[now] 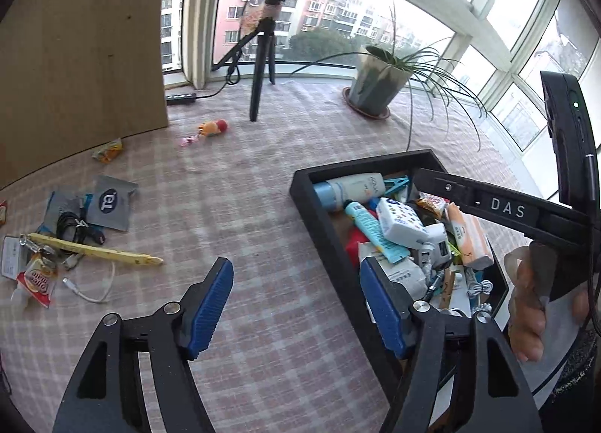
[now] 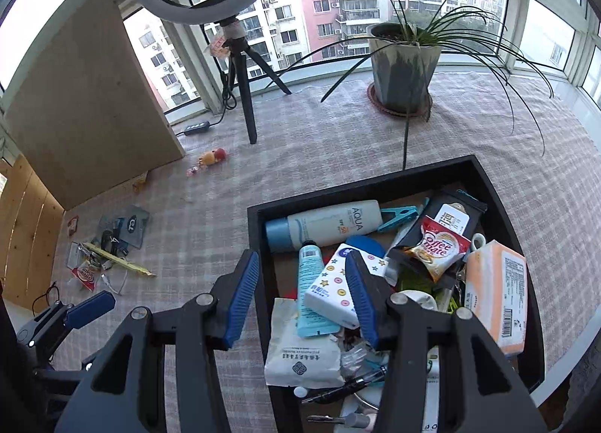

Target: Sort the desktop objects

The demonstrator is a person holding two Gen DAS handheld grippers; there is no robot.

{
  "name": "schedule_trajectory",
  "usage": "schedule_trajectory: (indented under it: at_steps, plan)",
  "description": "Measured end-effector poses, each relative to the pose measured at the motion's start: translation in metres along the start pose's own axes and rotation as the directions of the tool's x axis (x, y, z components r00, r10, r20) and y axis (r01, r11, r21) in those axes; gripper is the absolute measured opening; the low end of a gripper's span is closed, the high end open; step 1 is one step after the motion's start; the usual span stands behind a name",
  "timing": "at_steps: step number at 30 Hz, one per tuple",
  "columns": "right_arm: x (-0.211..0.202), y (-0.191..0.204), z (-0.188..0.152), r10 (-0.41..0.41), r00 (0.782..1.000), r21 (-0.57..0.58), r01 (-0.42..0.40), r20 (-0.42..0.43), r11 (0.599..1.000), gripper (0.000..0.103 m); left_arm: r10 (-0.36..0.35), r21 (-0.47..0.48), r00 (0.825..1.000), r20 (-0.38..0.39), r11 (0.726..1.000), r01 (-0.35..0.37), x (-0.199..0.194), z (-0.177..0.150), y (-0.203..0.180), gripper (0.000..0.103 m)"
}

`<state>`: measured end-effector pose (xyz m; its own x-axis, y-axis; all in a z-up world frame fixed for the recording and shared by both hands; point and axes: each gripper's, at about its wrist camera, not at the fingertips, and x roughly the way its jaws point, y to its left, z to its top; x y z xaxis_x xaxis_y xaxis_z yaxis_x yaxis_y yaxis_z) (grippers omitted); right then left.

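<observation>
Both claws hang open and empty above a checked tablecloth [image 1: 263, 207]. The right gripper [image 2: 302, 297] straddles the near left wall of a black tray [image 2: 259, 245], one blue pad outside it, the other over the heaped contents. Just ahead of its pads lie a white tissue pack [image 2: 330, 290] with coloured dots and a pale blue tube [image 2: 310, 282]; both look light and soft, best pinched across their narrow sides. Further ahead, a white sunscreen bottle [image 2: 330, 224] looks smooth and likely slippery; grip mid-body. The left gripper [image 1: 296, 305] hovers beside the tray; well to its left lie loose sachets, a cable [image 1: 94, 290] and a yellow strip [image 1: 97, 251].
</observation>
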<state>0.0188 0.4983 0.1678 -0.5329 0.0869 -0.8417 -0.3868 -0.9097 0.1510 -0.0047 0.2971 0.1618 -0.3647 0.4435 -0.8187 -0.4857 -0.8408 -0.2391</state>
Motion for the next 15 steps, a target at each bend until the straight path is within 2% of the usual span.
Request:
schedule_trajectory:
  at_steps: [3,6,11,13,15]
  plan:
    - [0.004,0.023,-0.006,0.013,1.0,-0.031,-0.013,-0.008,0.999,0.047,0.053,-0.032,0.998,0.016,0.998,-0.052,-0.007,-0.007,0.025,0.068]
    - [0.008,0.045,-0.015,0.037,0.999,-0.047,-0.037,-0.019,0.998,0.047,0.066,-0.08,0.998,0.011,0.995,-0.065,-0.012,-0.014,0.051,0.068]
    - [0.011,0.083,-0.029,0.052,0.998,-0.099,-0.053,-0.019,0.994,0.047,0.082,-0.069,0.996,0.027,0.994,-0.08,-0.03,-0.029,0.08,0.071]
    - [0.011,0.098,-0.035,0.064,0.998,-0.123,-0.066,-0.015,0.99,0.048,0.112,-0.077,0.993,0.033,0.991,-0.109,-0.036,-0.035,0.09,0.089]
    - [0.013,0.113,-0.041,0.066,0.998,-0.148,-0.067,-0.009,0.987,0.048,0.147,-0.091,0.988,0.037,0.986,-0.143,-0.039,-0.043,0.104,0.098]
